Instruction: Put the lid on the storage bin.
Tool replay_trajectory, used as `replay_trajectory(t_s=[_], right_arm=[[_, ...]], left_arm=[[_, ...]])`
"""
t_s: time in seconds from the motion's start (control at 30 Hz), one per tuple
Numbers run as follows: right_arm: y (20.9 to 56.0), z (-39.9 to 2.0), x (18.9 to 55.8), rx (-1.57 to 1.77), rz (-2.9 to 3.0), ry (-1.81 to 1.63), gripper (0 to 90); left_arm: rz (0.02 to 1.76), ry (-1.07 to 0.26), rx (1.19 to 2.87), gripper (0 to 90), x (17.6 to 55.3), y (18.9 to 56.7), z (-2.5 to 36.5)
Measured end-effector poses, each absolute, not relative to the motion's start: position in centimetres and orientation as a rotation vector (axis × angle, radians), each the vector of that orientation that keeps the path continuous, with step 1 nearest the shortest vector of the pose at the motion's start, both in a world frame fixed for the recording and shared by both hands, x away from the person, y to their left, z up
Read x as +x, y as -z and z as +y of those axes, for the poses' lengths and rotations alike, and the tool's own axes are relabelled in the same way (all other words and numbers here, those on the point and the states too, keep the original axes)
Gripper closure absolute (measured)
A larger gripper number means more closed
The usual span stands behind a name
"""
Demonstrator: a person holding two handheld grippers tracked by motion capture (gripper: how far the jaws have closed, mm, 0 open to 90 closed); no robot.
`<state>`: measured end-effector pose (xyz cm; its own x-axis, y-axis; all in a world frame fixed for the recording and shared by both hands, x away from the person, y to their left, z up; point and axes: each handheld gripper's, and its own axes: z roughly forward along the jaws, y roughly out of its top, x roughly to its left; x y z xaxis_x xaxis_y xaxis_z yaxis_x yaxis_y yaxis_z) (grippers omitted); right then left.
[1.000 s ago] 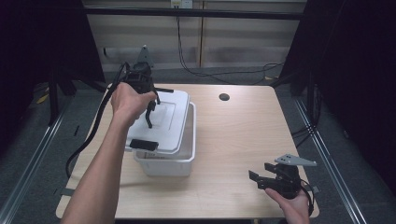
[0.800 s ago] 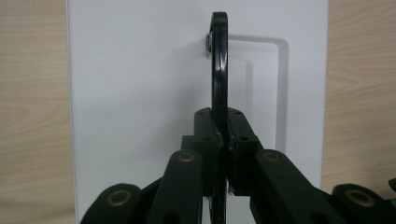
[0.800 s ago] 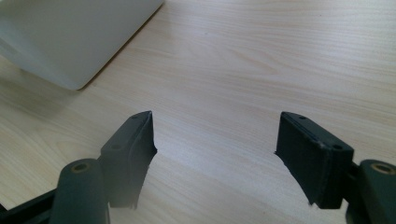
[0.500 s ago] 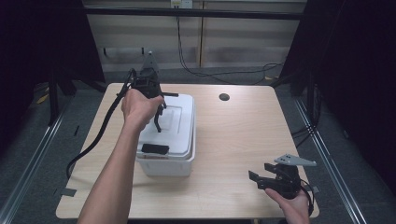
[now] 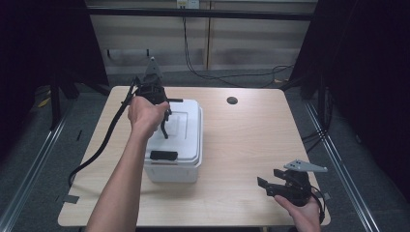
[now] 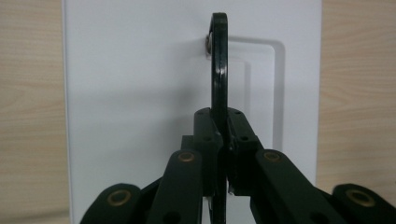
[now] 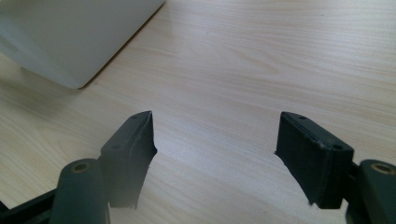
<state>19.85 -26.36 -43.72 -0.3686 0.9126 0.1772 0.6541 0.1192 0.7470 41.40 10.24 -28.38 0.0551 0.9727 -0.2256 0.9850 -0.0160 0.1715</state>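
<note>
Your left gripper [image 6: 224,140] has its jaws pressed together on the black handle [image 6: 219,70] of the white box [image 5: 181,140], pinching the thin bar edge-on; in the left gripper view the handle stands up from the lid and curves to a rivet at its far end. In the high view your left hand [image 5: 145,115] holds that gripper over the far left part of the lid, with its cable trailing off the left side of the table [image 5: 251,140]. The box sits left of the table's middle, lid on, a black latch [image 5: 163,155] showing on its near edge.

Your right gripper [image 5: 285,186] rests at the near right corner of the table, well apart from the box, its jaws spread wide with nothing between them. In the right gripper view only bare wood lies between the two pads, and a corner of the box shows at the far left.
</note>
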Motion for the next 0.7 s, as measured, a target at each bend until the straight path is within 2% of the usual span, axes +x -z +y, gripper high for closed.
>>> replay_trajectory(t_s=[0.7], right_arm=[[43.8, -26.4, 19.9, 1.534, 2.083, -1.111, 27.4]], left_arm=[[1.966, 0.075, 2.091, 84.7, 41.3, 29.8, 9.2]])
